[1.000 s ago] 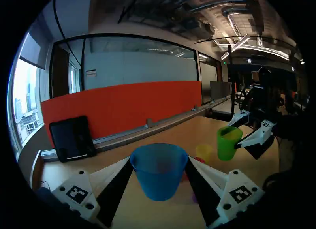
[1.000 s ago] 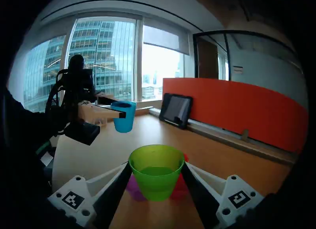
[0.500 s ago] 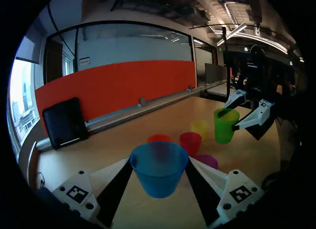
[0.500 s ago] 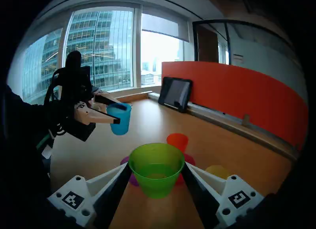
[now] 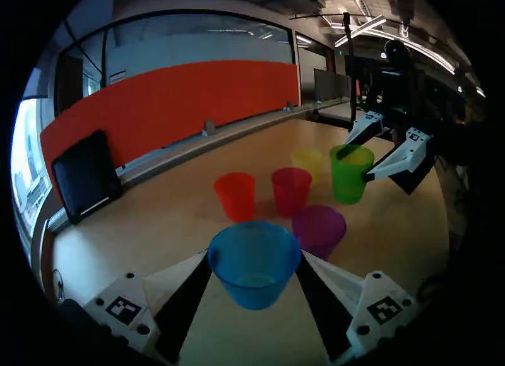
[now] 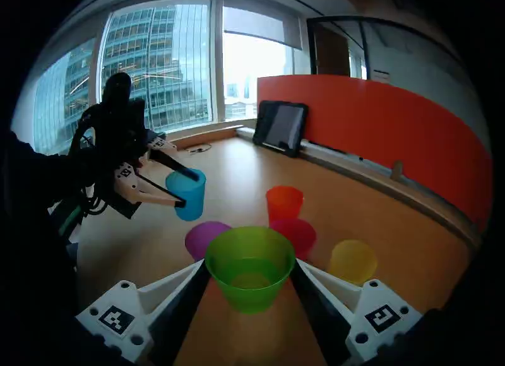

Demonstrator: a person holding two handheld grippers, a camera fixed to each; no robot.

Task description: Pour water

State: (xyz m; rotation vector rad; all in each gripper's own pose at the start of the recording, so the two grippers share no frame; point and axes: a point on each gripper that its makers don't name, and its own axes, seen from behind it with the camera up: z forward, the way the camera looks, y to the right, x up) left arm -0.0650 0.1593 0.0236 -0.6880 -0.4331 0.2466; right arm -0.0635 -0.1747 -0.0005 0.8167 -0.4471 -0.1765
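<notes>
The left tongs (image 5: 254,264) pinch a blue cup (image 5: 254,284) by its sides, and the right tongs (image 6: 250,265) pinch a green cup (image 6: 250,287) the same way. Both cups are upright, held above the wooden surface (image 5: 158,221) and well apart from each other. The green cup holds some water (image 6: 250,280); the blue cup seems to have only a little at the bottom. Four more cups stand on the surface between them: orange (image 5: 235,195), red (image 5: 291,189), purple (image 5: 319,227) and yellow (image 5: 307,161). The pour itself looks not yet begun; this seems the carrying step. Next, one rim must come over the receiving cup, which I cannot tell, then tilt slowly.
</notes>
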